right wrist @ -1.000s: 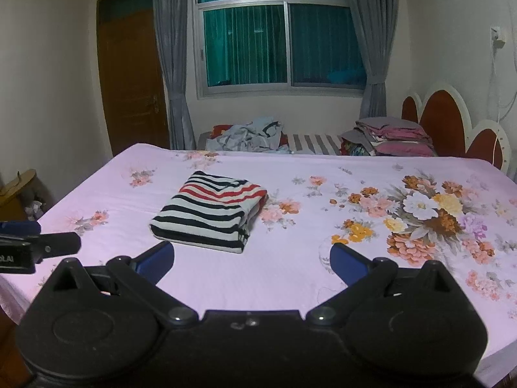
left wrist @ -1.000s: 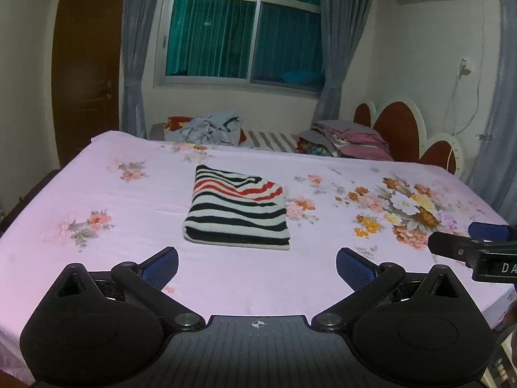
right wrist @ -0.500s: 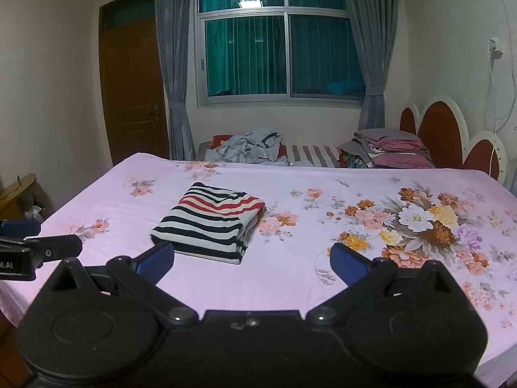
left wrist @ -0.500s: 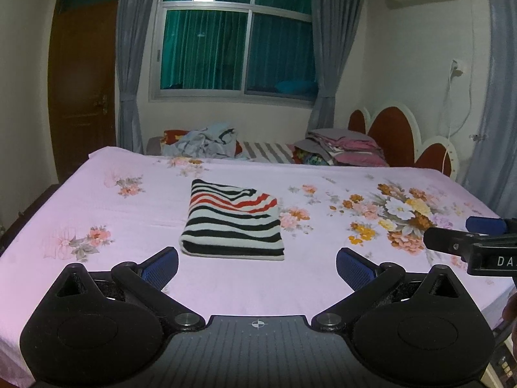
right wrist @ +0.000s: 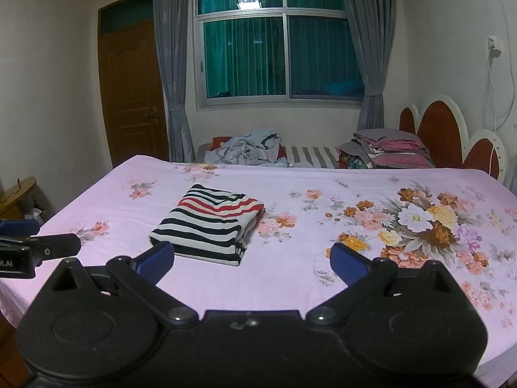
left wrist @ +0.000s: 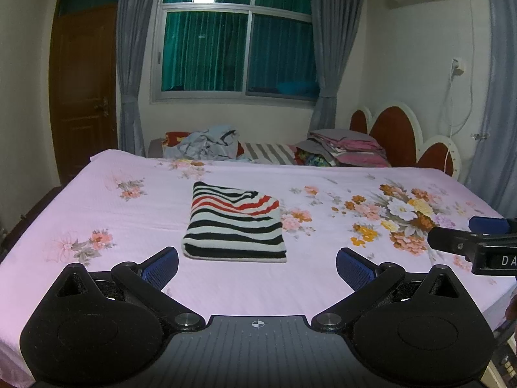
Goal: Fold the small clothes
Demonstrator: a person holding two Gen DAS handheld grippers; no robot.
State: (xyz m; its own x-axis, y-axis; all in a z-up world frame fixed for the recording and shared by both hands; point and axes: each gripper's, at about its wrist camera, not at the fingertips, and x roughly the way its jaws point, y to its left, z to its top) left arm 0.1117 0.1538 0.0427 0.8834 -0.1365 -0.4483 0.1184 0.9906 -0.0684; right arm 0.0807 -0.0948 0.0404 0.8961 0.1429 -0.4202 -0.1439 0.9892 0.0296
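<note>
A striped garment (left wrist: 234, 223), black, white and red, lies folded into a neat rectangle on the pink floral bed sheet (left wrist: 97, 200). It also shows in the right wrist view (right wrist: 208, 224). My left gripper (left wrist: 257, 266) is open and empty, held back from the garment near the bed's front edge. My right gripper (right wrist: 252, 258) is open and empty too, just right of the garment's near corner. Each gripper's fingers show at the edge of the other's view.
A heap of unfolded grey-blue clothes (left wrist: 206, 144) and a stack of folded pink and grey bedding (left wrist: 345, 147) lie beyond the bed's far edge. A red and white headboard (left wrist: 397, 135) stands at the right. A brown door (left wrist: 84, 90) is at the left.
Both grippers have drawn back and tilted up, so the folded garment sits lower and farther in both views. Both stay open. The garment has not moved.
</note>
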